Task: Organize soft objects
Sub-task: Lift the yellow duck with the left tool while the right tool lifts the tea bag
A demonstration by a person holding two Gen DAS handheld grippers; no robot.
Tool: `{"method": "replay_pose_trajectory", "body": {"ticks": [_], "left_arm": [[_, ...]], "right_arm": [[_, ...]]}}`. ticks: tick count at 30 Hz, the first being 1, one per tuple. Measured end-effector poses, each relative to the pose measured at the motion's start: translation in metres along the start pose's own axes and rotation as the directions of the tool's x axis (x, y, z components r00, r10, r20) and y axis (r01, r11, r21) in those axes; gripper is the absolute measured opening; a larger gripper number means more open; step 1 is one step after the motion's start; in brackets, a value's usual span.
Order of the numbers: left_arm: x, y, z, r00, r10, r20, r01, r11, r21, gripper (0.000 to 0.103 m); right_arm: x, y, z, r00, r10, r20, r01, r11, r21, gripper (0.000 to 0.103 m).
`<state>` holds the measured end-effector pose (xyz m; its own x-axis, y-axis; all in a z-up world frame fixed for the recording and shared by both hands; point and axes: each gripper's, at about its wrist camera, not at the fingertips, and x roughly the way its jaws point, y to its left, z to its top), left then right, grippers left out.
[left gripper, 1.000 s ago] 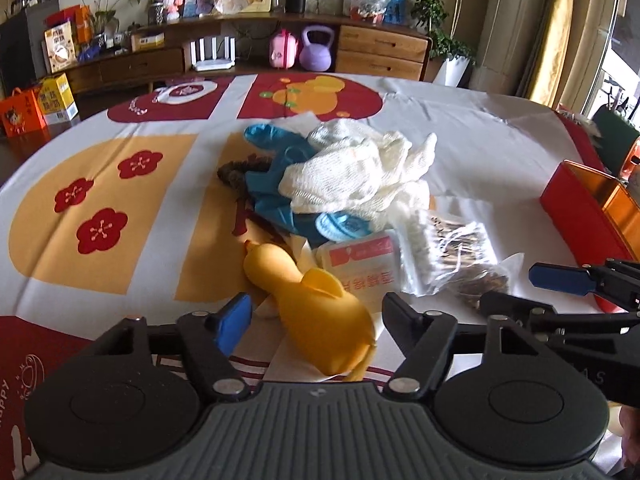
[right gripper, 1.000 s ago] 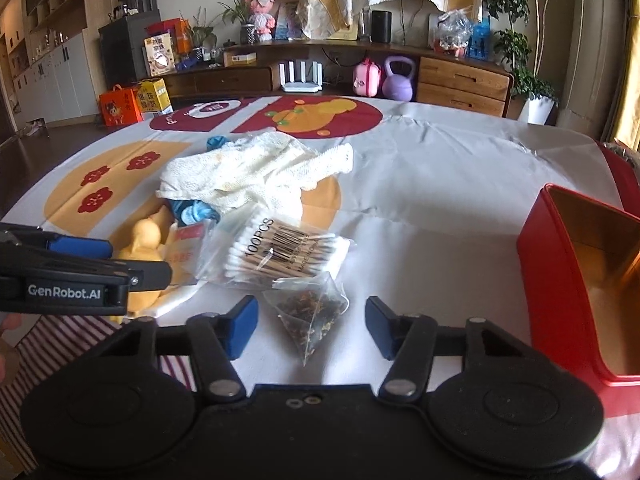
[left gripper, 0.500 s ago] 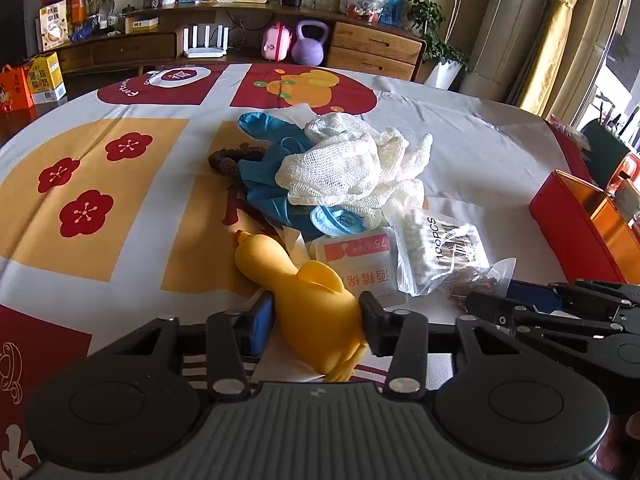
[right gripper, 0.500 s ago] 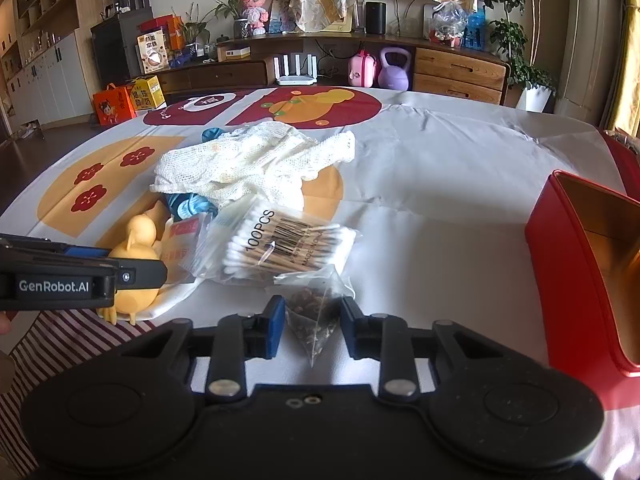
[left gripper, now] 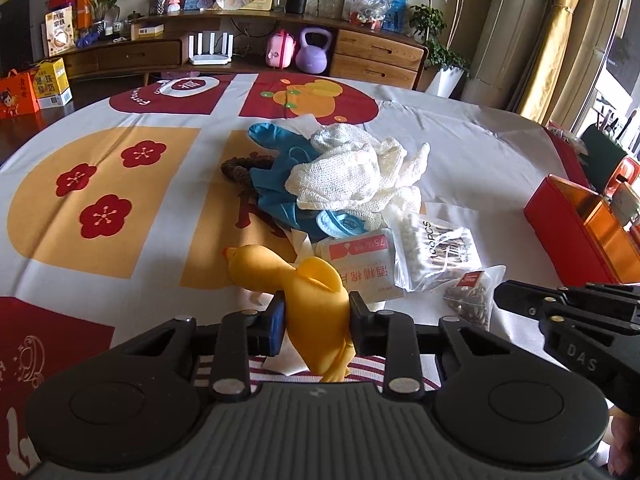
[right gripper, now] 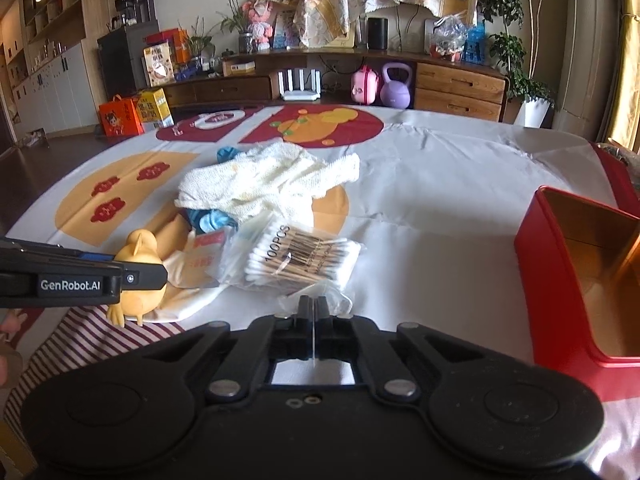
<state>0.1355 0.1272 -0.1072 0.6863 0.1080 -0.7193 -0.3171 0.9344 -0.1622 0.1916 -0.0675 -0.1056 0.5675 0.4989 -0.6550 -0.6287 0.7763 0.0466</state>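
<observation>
Patterned tablecloth (left gripper: 480,152) bearing a soft pile: left gripper (left gripper: 316,322), jaws just closing, clamps the yellow rubber duck (left gripper: 308,300); right gripper (right gripper: 314,312), just closed, pinches the clear sachet (left gripper: 470,298). Grasp step; next, presumably lift toward the red box (right gripper: 568,280) at right.

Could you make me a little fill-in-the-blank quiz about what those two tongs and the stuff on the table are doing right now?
1. The left tongs squeeze a rubber duck coloured ____.
2. The right tongs pinch a clear ____ of dried bits.
3. The cotton swabs bag reads ____ PCS.
4. The open box at the right is ____ outside.

Missing words: yellow; bag; 100; red
</observation>
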Motion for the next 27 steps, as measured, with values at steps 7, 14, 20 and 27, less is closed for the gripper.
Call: {"method": "replay_pose_trajectory", "body": {"ticks": [7,14,20,27], "left_arm": [[-0.025,-0.004,-0.001,1.000,-0.001,0.029,0.001,1.000,0.009,0.031],[-0.034,-0.008,-0.004,0.999,-0.009,0.034,0.008,1.000,0.022,0.031],[-0.032,-0.009,-0.001,0.999,-0.022,0.039,0.020,0.999,0.037,0.031],[-0.026,-0.007,-0.001,0.999,-0.033,0.036,0.032,0.999,0.042,0.031]], "right_arm": [[-0.021,-0.003,-0.001,1.000,-0.005,0.030,0.005,1.000,-0.005,0.006],[-0.009,-0.011,-0.001,1.000,0.013,0.024,-0.014,1.000,0.020,0.047],[0.020,-0.010,-0.001,1.000,0.014,-0.022,-0.013,1.000,0.018,0.047],[0.039,-0.005,-0.003,0.999,0.014,-0.047,-0.014,1.000,-0.004,0.041]]}}
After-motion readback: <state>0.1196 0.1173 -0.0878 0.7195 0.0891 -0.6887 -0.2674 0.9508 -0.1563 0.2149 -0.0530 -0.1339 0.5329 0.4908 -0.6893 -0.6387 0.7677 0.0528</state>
